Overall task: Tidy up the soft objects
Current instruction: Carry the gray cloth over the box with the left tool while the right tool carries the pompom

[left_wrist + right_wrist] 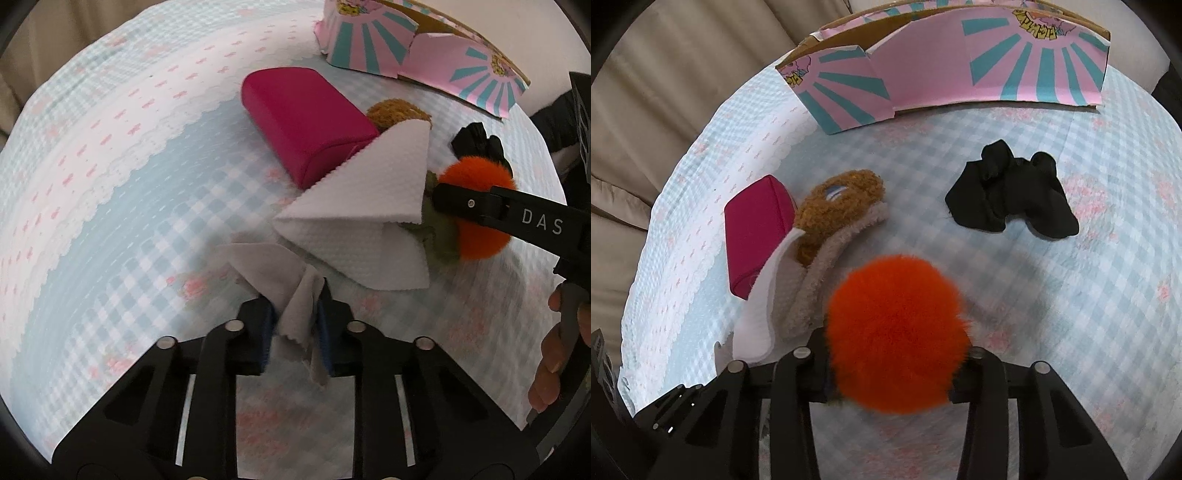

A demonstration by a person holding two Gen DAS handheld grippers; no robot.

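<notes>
The left gripper (295, 321) has its blue-padded fingers drawn in on a small grey cloth (280, 280) with pinked edges, which bunches between the pads and drapes forward onto the table. The right gripper (890, 373) is clamped on a fluffy orange pompom (897, 332), round and long-haired, which fills the gap between its black fingers and hides their tips. Just ahead and right of the left gripper lies a folded white waffle-textured cloth (354, 214), its upper flap leaning against a magenta case (306, 122) with rounded corners and a smooth, leather-like skin. Left of the right gripper sits a curly brown plush toy (834, 214) on a beige fleecy piece (812, 280), beside the same white cloth and the case. Ahead and to the right of the right gripper, well apart from the pompom, a crumpled black fabric item (1008, 192) lies on its own. Farther ahead stands an open cardboard box (960, 66) printed in pink with teal rays. Everything rests on a pale blue gingham tablecloth (1071, 295) with pink flowers and a white scalloped lace-like band; beyond it are beige cushions (665, 92).
</notes>
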